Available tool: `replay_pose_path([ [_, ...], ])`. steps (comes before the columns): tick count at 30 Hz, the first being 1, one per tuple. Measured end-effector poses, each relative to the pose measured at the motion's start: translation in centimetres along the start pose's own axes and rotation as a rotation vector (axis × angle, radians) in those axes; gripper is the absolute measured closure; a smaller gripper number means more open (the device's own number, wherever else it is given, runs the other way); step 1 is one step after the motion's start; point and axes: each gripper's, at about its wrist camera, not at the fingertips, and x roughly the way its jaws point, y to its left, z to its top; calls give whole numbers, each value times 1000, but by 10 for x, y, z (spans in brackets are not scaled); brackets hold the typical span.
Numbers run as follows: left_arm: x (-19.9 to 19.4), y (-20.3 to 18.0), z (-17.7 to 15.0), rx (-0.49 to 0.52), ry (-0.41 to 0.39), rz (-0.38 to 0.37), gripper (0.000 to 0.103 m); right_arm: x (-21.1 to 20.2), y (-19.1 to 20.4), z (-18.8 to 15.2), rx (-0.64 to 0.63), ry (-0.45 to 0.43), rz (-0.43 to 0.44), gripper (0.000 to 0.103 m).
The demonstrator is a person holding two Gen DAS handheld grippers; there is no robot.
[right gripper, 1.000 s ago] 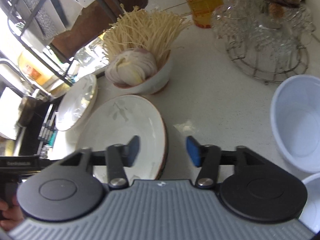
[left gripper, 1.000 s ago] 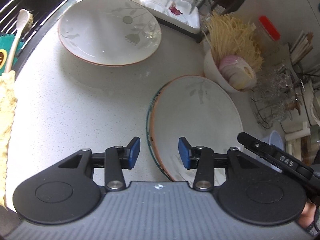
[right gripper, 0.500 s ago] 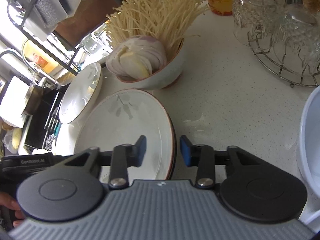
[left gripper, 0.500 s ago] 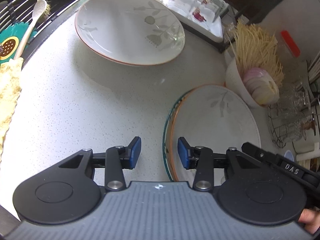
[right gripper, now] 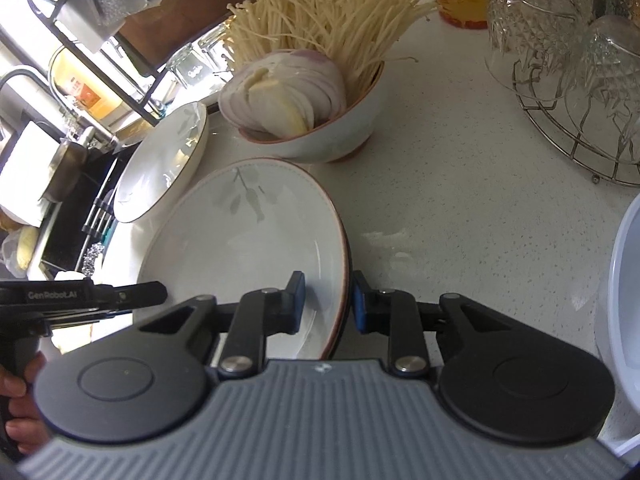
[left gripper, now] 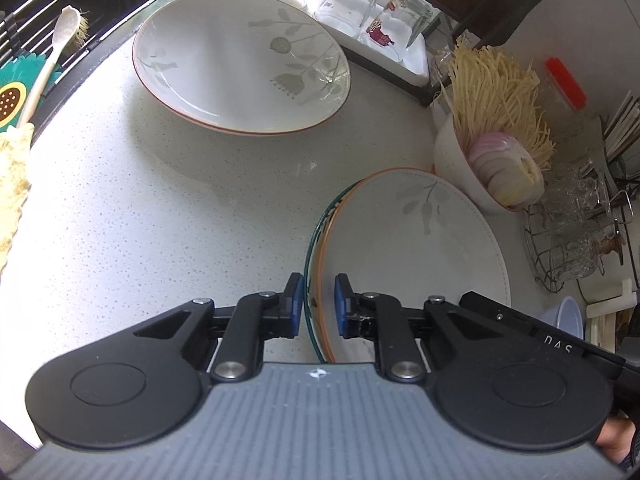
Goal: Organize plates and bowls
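Tongs first, from the left wrist view: the left tongs (left gripper: 316,300) have just been closing, and their blue pads now straddle the near left rim of the stacked plates (left gripper: 416,256), an orange-edged plate sitting on a green-edged one on the white bench (left gripper: 160,220). A sliver of gap seems to remain beside each pad, so I judge the pinch narrow but cannot tell that it is firm. If only the upper rim is caught, the lower plate may slide off or drop when lifted. A second large leaf-patterned plate (left gripper: 240,64) lies empty, well apart toward the sink, and upturned glasses (left gripper: 352,4) stand in a white tray behind it. Just beside the stack, a white bowl (left gripper: 460,172) holds sliced onion and a sheaf of enoki mushrooms; a careless swing of the stack could knock it. From the right wrist view, the right tongs (right gripper: 328,300) have also been closing and bracket the opposite rim of the same plates (right gripper: 248,240), the inner pad over the plate's face and the outer pad against its dark edge. Uneven lifting between the two hands could tilt the stack and spill the top plate. The onion bowl (right gripper: 340,136) sits close behind the plate's far edge, a wire rack (right gripper: 580,120) of upturned glassware stands to the right, and an empty pale blue basin (right gripper: 624,280) lies at the right edge.
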Motion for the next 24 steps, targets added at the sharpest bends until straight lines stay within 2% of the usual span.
replay_pose_path([
  [15, -24, 22, -28, -43, 3, 22, 84, -2, 18, -14, -86, 70, 48, 75],
  [24, -42, 38, -42, -66, -21, 36, 84, -2, 36, -27, -146, 97, 69, 75],
])
